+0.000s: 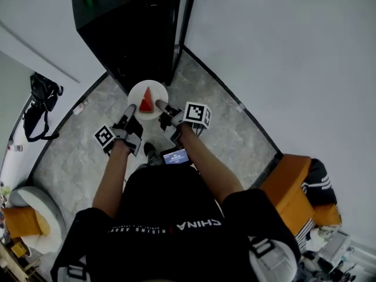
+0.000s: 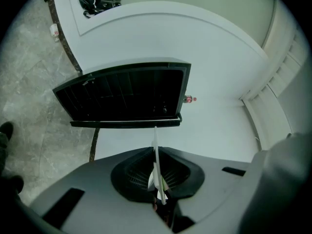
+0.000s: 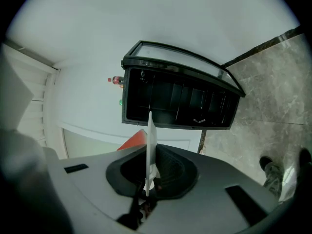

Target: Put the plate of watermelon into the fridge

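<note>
**Item:** white plate (image 1: 157, 93) carrying one red watermelon wedge (image 1: 146, 102), point upward, near its centre. **Location:** held in the air between both grippers, just in front of the black mini fridge (image 1: 126, 37), not yet inside. The fridge's glass door (image 1: 187, 10) stands open and dark wire shelves (image 3: 195, 106) show in the cavity. **Left gripper (image 1: 130, 110):** jaws almost together, pinching the plate's rim, which runs edge-on between the pads in the left gripper view. **Right gripper (image 1: 163, 109):** likewise nearly closed, clamped on the opposite rim, with the wedge's red flesh showing beside the plate edge. **Step in hand, as judged:** carrying the plate to the fridge opening. **Handling notes:** the grip is only two thin rim pinches, so both grippers should advance together at one pace and one height. Any spreading, squeezing inward or uneven roll could lever the plate out or tip the wedge. Keep the plate flat and approach the cavity squarely, clear of the door's edge. Choose a shelf gap tall enough for the wedge. Rest the plate's base fully on the shelf before either jaw loosens.
</note>
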The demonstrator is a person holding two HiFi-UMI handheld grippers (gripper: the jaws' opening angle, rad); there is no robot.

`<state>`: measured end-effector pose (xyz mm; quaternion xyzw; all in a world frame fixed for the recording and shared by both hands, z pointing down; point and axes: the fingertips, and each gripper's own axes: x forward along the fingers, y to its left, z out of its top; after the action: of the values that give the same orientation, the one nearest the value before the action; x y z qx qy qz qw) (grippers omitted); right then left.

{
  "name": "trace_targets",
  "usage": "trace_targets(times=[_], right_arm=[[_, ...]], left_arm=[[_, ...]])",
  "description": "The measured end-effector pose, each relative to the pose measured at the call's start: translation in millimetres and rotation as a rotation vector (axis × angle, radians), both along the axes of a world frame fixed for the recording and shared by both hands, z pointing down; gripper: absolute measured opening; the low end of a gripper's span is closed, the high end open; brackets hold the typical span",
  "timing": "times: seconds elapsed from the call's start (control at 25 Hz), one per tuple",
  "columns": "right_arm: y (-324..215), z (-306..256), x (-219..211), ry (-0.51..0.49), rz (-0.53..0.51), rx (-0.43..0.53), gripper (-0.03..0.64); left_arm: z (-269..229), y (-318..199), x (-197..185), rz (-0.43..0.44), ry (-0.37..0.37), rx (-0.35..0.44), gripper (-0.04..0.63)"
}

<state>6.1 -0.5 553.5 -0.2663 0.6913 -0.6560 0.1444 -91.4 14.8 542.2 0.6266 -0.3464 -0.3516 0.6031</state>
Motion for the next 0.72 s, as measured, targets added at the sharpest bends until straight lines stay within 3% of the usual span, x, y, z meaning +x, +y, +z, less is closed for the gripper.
trace_targets(times=[0.36, 0.72], right_arm=[[-40, -4, -44, 0.022, 0.046, -0.003, 0.029], [-59, -1, -55, 0.047, 0.057, -0.010, 0.029]], left_arm=[[0, -46, -45, 0.049, 0.017, 0.007, 0.032], [8, -65, -57, 0.053, 0.031, -0.005, 0.032]])
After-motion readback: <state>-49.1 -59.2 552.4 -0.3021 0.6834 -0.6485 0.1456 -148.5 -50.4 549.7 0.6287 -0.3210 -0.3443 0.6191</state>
